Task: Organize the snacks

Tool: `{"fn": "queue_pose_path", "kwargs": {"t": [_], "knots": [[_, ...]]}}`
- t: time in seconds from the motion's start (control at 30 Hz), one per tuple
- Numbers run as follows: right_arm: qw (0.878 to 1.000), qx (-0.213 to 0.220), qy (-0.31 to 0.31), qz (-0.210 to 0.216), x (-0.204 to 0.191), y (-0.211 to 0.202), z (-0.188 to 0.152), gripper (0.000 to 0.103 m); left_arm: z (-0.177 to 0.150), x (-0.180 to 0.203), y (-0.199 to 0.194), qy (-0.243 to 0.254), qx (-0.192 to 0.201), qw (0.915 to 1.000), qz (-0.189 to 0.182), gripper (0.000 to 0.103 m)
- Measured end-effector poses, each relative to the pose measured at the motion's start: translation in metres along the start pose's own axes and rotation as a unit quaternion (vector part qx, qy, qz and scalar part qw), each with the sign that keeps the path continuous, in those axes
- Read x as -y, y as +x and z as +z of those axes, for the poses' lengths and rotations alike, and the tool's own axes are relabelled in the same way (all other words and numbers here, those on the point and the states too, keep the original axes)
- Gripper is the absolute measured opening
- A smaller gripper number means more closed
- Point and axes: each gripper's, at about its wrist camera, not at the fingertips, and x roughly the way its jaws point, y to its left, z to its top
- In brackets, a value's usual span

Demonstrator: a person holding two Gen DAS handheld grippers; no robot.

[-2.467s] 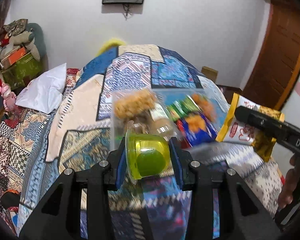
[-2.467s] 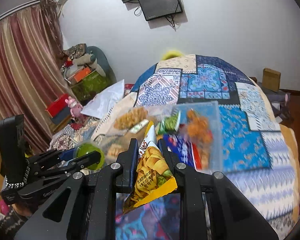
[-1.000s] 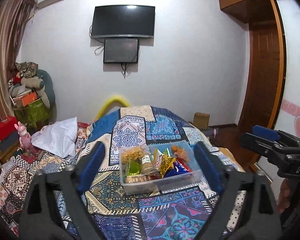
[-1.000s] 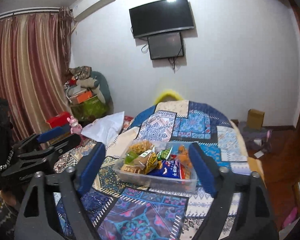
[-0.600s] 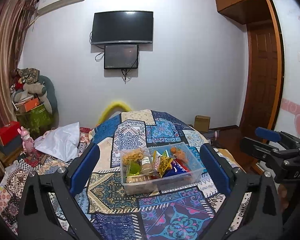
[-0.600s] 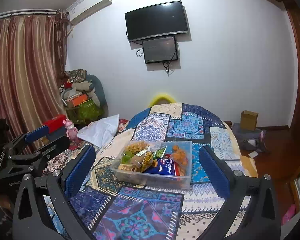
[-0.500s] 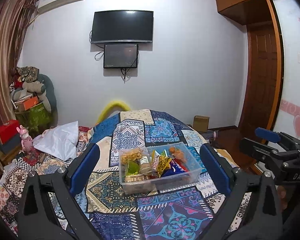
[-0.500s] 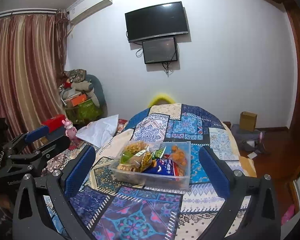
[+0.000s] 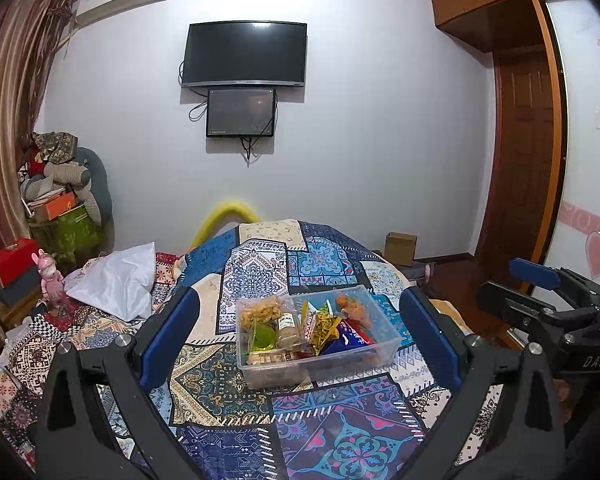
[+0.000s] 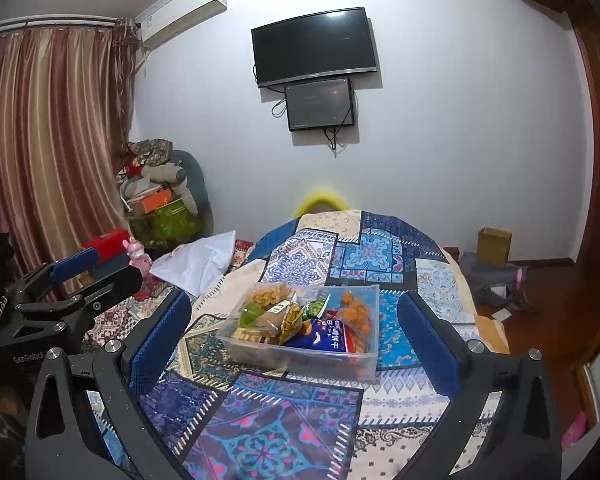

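both your left gripper and right gripper gape empty, held back from the snack-filled clear bin on the patchwork quilt.

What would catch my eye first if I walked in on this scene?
Probably the clear plastic box crammed with bright snack packets, sitting mid-bed on a busy blue patchwork quilt. Next, the black tongs with blue pads: the right tongs and left tongs both gape wide and empty in front of the box. On the wall behind hang two dark screens.
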Motion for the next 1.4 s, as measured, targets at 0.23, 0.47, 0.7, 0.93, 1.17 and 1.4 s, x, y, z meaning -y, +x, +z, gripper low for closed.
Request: {"fn": "queue_pose_path", "kwargs": {"t": [0.23, 0.47, 0.7, 0.93, 1.17, 1.4], "knots": [[1.0, 0.0, 0.0, 0.0, -0.0001, 0.0006, -0.0002, 0.103, -0.0001, 0.0004, 0.0002, -0.001, -0.001, 1.0, 0.0, 0.101], [1.0, 0.0, 0.0, 0.0, -0.0005, -0.0005, 0.0004, 0.103, -0.0002, 0.0007, 0.0005, -0.002, -0.001, 1.0, -0.001, 0.101], [1.0, 0.0, 0.003, 0.001, -0.0008, -0.0014, 0.0008, 0.103, -0.0016, 0.0015, -0.0015, -0.003, -0.002, 1.0, -0.002, 0.101], [1.0, 0.0, 0.001, 0.001, -0.0012, -0.0019, 0.0013, 0.103, -0.0012, 0.0018, -0.0011, -0.003, -0.002, 1.0, -0.002, 0.101], [1.0, 0.0, 0.002, 0.001, -0.0017, -0.0019, 0.0013, 0.103, -0.0028, 0.0016, 0.0003, -0.004, -0.004, 1.0, -0.002, 0.101], [1.0, 0.0, 0.002, 0.0, -0.0017, -0.0028, 0.0013, 0.103, -0.0047, 0.0007, 0.0014, -0.008, -0.008, 0.9999, -0.003, 0.101]]}}
